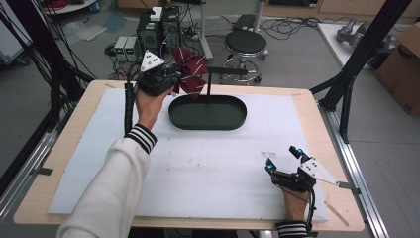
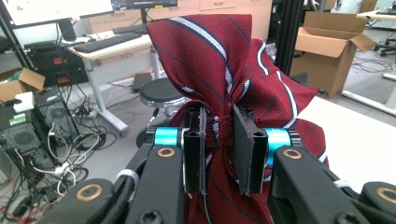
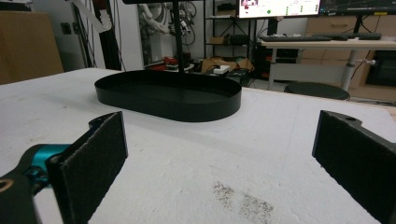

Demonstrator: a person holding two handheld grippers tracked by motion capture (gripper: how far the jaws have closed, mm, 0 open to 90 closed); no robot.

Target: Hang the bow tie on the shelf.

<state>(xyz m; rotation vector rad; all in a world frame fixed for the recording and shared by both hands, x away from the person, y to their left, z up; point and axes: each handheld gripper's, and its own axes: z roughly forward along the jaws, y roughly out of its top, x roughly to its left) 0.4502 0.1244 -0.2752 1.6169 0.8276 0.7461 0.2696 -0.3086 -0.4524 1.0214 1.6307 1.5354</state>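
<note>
Left hand-held gripper (image 1: pixel 174 79) clenched on one dark red striped tie (image 2: pixel 219 60), bunched fabric pinched between the pads, held in the air above the far left end of one black oval tray (image 1: pixel 207 120) with an upright post. Right hand-held gripper (image 1: pixel 283 160) released, jaws wide apart, nothing between them, resting low near the right front of the counter (image 1: pixel 307 101). White mat (image 1: pixel 208 168) covers the wooden counter. One round stool (image 1: pixel 246 42), computer towers and cables on the grey floor behind.

Your left gripper (image 1: pixel 173 79) is held up high at the far left of the table, with your arm stretched out. Its 2 jaws are squeezed tight on a red striped cloth (image 2: pixel 219 79). Your right gripper (image 1: pixel 283 159) rests low, near you, jaws wide apart.
</note>
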